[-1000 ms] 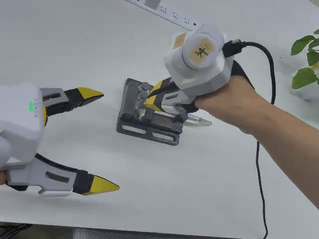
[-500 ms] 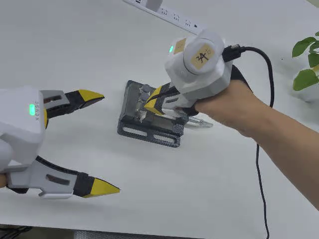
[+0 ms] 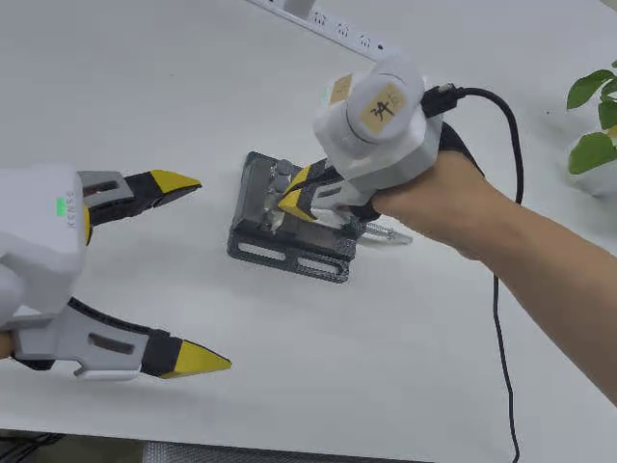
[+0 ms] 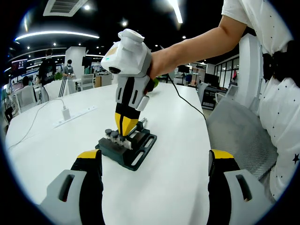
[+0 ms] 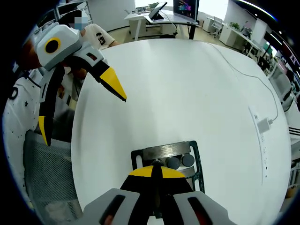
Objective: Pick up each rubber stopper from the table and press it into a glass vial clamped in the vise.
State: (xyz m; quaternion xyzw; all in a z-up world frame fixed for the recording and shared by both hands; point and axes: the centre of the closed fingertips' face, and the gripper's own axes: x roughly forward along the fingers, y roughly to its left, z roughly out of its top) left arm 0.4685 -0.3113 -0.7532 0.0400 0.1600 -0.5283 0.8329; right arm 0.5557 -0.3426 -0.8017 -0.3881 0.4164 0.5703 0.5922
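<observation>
A dark grey vise (image 3: 289,253) (image 4: 133,151) (image 5: 161,153) sits mid-table, clamping a row of glass vials capped with grey rubber stoppers (image 3: 281,177) (image 4: 111,133) (image 5: 180,161). My right gripper (image 3: 289,204) (image 4: 126,125) (image 5: 157,171) is shut, its yellow tips together and pointing down onto the near end of the row. A third stopper (image 5: 156,163) peeks out just beyond the tips. I see nothing held between the jaws. My left gripper (image 3: 193,270) (image 4: 154,157) (image 5: 79,110) hovers wide open and empty, well to the left of the vise.
A white power strip (image 3: 323,21) (image 4: 75,115) lies at the far edge of the white table (image 3: 145,87). Green plant leaves (image 3: 593,116) stand at the right. A black cable (image 3: 506,174) trails from the right gripper. The vise's screw handle (image 3: 388,234) sticks out rightward.
The right gripper has rocked slightly above the vise, its tips staying on the same spot of the vial row. The left gripper has kept still and open.
</observation>
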